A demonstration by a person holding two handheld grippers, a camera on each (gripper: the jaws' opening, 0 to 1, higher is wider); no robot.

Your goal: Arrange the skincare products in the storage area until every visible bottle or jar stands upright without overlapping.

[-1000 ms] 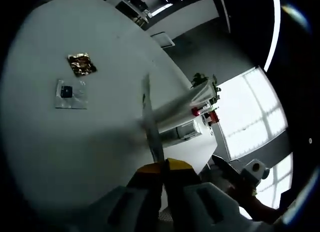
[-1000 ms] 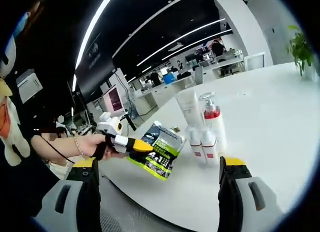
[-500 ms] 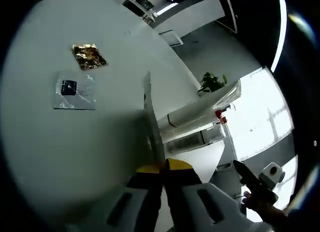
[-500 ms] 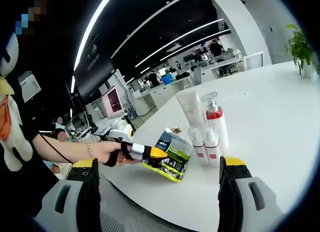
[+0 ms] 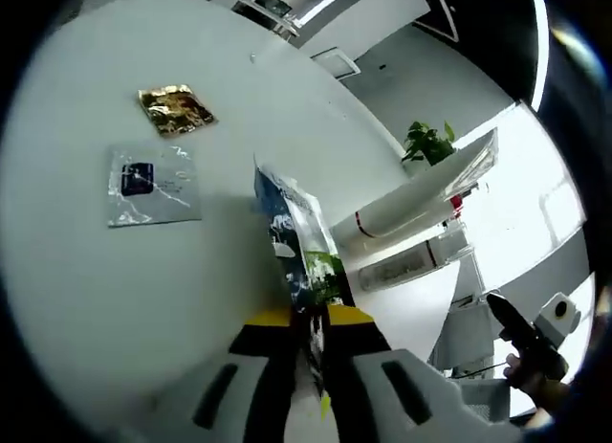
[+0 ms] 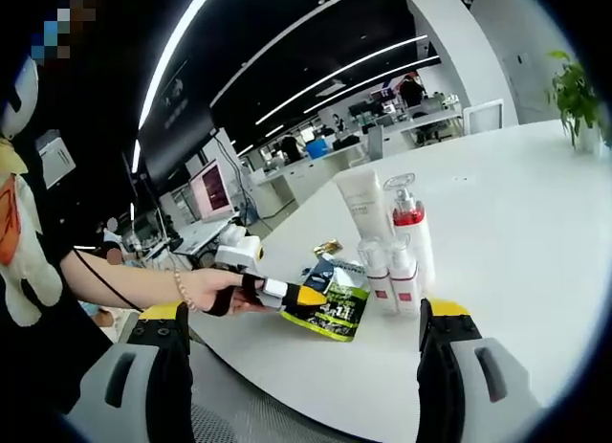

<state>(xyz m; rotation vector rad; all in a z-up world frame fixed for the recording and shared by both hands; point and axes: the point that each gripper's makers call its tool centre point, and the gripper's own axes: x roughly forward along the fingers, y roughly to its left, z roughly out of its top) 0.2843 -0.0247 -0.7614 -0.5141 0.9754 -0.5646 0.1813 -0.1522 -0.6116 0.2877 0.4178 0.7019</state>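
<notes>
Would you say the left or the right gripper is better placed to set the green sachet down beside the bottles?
Left, probably. The left gripper is shut on the green sachet, low over the white table beside the bottles. The right gripper is open, holding nothing.

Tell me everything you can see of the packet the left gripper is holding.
The packet is a flat, glossy pouch, green and black with white print on one face, blue and white on the other. The left gripper has its yellow-tipped jaws shut on one edge. In the left gripper view the packet rises edge-on from the jaws. It sits tilted low over the white table near its edge, just left of the cluster of upright bottles; whether it touches either, I cannot tell.
</notes>
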